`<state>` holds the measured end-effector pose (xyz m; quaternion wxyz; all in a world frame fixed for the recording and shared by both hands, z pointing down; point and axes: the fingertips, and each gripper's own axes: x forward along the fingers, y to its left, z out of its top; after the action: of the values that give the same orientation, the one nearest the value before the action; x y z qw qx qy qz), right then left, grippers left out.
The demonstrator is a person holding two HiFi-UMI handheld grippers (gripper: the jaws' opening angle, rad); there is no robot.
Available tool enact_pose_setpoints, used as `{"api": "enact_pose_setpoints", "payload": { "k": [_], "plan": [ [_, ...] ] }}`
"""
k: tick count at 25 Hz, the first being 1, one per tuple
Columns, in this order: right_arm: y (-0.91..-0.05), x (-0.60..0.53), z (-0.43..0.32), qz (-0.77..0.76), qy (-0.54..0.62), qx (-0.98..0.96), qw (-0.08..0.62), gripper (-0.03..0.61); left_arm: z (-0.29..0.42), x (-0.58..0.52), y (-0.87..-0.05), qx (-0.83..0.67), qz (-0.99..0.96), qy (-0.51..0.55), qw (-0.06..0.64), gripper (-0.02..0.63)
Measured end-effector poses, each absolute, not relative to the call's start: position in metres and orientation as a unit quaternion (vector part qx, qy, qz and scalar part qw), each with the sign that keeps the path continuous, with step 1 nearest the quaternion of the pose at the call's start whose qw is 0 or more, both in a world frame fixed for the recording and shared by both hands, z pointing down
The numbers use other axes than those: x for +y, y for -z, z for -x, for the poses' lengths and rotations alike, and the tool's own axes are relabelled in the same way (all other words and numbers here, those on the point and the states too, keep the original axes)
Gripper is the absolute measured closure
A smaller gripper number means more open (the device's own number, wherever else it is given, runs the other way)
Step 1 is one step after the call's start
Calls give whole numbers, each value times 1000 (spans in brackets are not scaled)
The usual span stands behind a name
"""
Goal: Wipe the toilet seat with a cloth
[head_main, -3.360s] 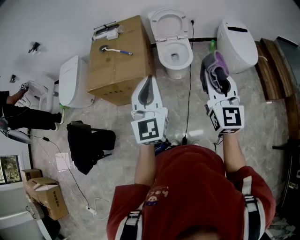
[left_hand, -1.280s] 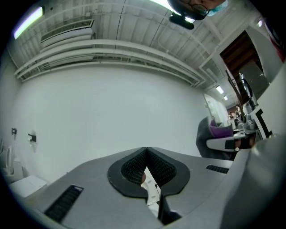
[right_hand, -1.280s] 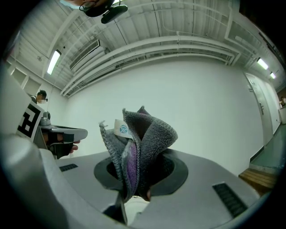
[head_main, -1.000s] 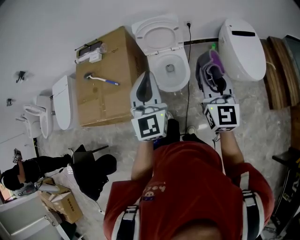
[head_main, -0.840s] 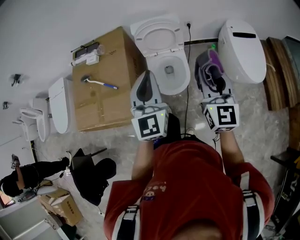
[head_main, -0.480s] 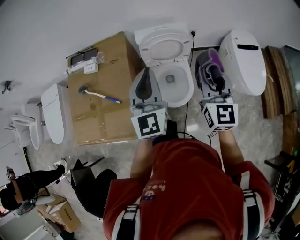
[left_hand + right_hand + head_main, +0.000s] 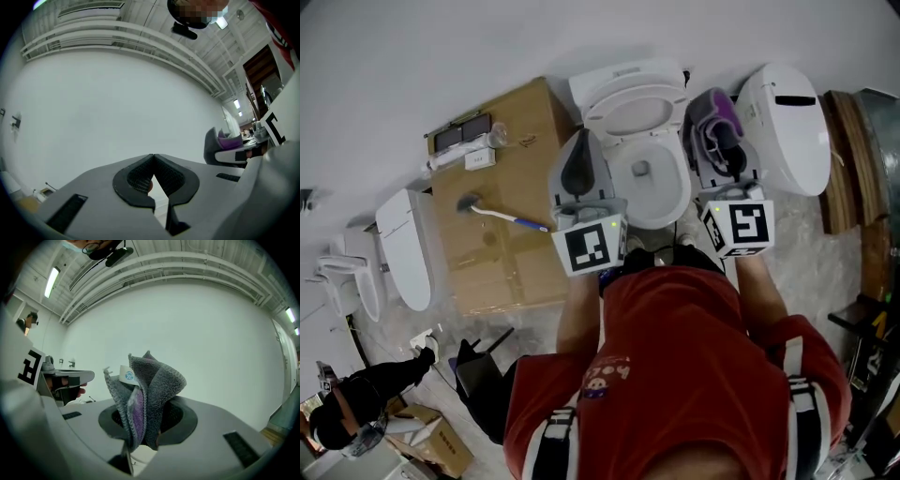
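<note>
A white toilet (image 7: 661, 192) stands against the wall, its seat and lid raised (image 7: 636, 108) and the bowl open. My left gripper (image 7: 579, 155) hovers over the bowl's left rim, jaws shut with nothing between them. The same gripper (image 7: 153, 161) points at the bare wall in the left gripper view. My right gripper (image 7: 719, 122) hangs just right of the bowl, shut on a folded grey and purple cloth (image 7: 722, 117). In the right gripper view the cloth (image 7: 145, 394) sticks up from between the jaws with a white tag.
A large cardboard box (image 7: 502, 216) stands left of the toilet, with a blue-handled brush (image 7: 497, 212) on top. A second white toilet (image 7: 787, 127) with its lid down stands at the right. A black cable (image 7: 682, 225) runs on the floor by the bowl. Wooden boards (image 7: 853, 178) lie far right.
The view has closed in on the toilet: both grippers now hang over its bowl and right side instead of short of it. Both grips are unchanged.
</note>
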<state>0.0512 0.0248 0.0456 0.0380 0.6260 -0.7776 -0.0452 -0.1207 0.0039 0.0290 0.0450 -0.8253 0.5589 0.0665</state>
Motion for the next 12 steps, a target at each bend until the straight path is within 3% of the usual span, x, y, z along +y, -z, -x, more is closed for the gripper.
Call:
{"api": "enact_pose_setpoints", "payload": {
  "k": [8,12],
  "plan": [
    [-69,-5,-59,-594,18,-802,50,492,108,-24,-36,561,822,-58,72,600],
    [-89,-20,-64,-582,5,-811,64,492,99,-32,-46,575,815,-56,50,600]
  ]
}}
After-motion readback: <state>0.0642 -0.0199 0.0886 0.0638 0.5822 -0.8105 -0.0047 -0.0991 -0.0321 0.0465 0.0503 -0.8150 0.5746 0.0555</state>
